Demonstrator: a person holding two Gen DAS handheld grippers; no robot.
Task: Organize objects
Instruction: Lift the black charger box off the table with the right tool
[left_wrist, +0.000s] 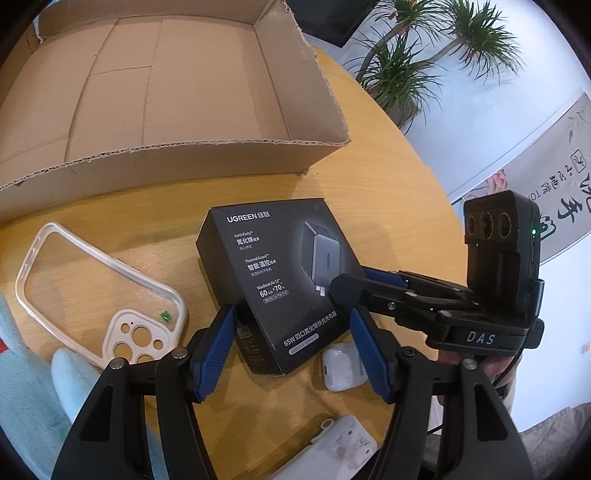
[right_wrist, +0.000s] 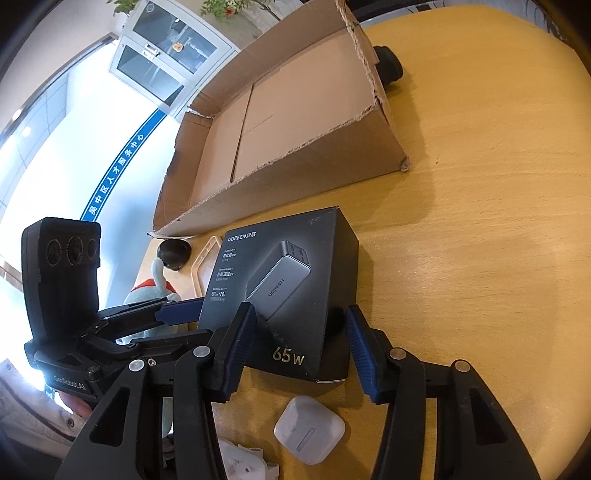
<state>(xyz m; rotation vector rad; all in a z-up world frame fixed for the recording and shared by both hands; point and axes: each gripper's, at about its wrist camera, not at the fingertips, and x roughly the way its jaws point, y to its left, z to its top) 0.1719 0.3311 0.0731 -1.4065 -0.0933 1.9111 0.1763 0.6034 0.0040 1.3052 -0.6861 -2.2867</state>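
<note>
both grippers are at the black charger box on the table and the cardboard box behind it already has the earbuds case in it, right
Not quite: the cardboard box is empty in the left wrist view. The white earbuds case lies on the table, near the black charger box. The rest holds.

An office or public service lobby. A round wooden table (right_wrist: 480, 184) stands in a bright room with white walls. Behind it, a blue wall banner (right_wrist: 118, 170) carries white Chinese characters naming a talent service centre. A glass-fronted metal cabinet (right_wrist: 166, 59) stands against the wall. On the other side, tall potted plants (left_wrist: 417, 62) with spiky green leaves sit on a pale floor, beside a standing sign (left_wrist: 535, 177) printed with large black calligraphy.
</note>
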